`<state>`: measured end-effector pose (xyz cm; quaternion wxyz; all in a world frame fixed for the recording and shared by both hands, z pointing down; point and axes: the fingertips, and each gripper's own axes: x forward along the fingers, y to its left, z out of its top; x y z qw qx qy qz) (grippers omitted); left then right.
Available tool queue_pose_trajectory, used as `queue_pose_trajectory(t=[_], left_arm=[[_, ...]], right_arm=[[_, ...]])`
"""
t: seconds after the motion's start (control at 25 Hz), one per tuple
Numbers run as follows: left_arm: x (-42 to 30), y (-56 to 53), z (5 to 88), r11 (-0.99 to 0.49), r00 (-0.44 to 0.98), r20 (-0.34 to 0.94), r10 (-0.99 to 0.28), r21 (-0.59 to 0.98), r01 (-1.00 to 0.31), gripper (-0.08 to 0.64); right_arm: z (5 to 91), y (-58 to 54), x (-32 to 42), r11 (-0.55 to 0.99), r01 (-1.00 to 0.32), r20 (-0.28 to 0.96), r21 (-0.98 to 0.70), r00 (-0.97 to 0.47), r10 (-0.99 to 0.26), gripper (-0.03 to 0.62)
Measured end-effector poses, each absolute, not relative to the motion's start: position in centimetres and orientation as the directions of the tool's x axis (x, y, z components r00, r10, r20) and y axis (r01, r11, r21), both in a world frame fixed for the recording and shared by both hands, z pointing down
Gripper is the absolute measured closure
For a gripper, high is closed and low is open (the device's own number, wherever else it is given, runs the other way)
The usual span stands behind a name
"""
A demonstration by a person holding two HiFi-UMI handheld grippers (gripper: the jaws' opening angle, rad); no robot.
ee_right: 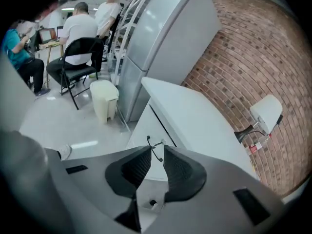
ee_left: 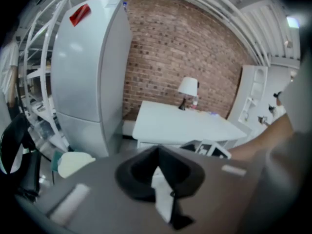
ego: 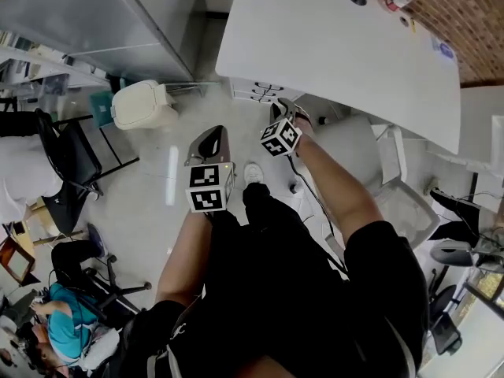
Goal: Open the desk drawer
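Your right tool [ee_right: 157,148] is up at the short end of the long white desk [ego: 339,46], just under the rim of its worktop, with its jaws a narrow gap apart. The thin black wire handle [ee_right: 152,149] on the desk's white drawer front [ee_right: 141,128] sits in that gap, right at the fingertips. The gap is wider than the wire, and no view shows whether either pad touches it. The drawer front lies flush with the end of the desk, so the drawer is closed. Your left tool [ee_left: 158,151] hangs back from the desk, apart from its end and over the pale floor, pointing towards the desk. Its black jaws are pressed together at the tips with nothing between them. A cream lidded plastic bin [ego: 142,105] stands on the floor off the same end of the desk, and a tall silver-grey fridge [ego: 118,14] rises just beyond the bin, close to the desk's far corner. A white-shaded lamp on a black stem [ee_right: 267,112] stands on the worktop at the desk's other end, against the red-brown brick wall [ee_left: 175,43] that runs behind the desk. A white chair [ego: 398,199] sits beside the desk's near long side. Farther from the desk than the bin, a person in a white top [ee_right: 80,28] sits on a black folding chair.
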<state>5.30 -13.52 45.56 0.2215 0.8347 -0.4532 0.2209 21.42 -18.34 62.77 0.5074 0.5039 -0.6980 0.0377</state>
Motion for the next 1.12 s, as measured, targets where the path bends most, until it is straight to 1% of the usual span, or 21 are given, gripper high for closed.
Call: queue_pose_trajectory(t=[0.24, 0.36, 0.48, 0.68, 0.92, 1.12], left_arm=[[3.9, -12.9, 48.1, -0.422, 0.423, 0.618, -0.663, 0.158, -0.893, 0.560], [2.7, -12.6, 49.7, -0.394, 0.394, 0.640, -0.660, 0.153, -0.906, 0.560], [2.2, -12.4, 50.9, -0.377, 0.380, 0.653, -0.655, 0.154, -0.913, 0.560], [2.4, -11.3, 52.5, -0.367, 0.374, 0.677, -0.634, 0.163, -0.916, 0.560], [2.1, -10.5, 54.4, -0.362, 0.367, 0.704, -0.608, 0.165, -0.918, 0.560], [1.6, -9.9, 55.2, -0.343, 0.353, 0.715, -0.604, 0.166, -0.924, 0.560]], right_arm=[[70.2, -21.3, 23.3, 0.558, -0.644, 0.782, 0.524, 0.103, -0.614, 0.528], [73.1, -22.5, 23.5, 0.578, -0.584, 0.775, 0.570, 0.148, -0.614, 0.520], [75.8, -23.4, 24.3, 0.594, -0.526, 0.772, 0.609, 0.221, -0.595, 0.520], [78.3, -24.1, 25.6, 0.615, -0.476, 0.770, 0.629, 0.272, -0.578, 0.518], [79.5, -25.3, 25.7, 0.638, -0.400, 0.750, 0.658, 0.283, -0.597, 0.518], [80.7, -25.8, 26.2, 0.680, -0.346, 0.763, 0.647, 0.296, -0.575, 0.518]])
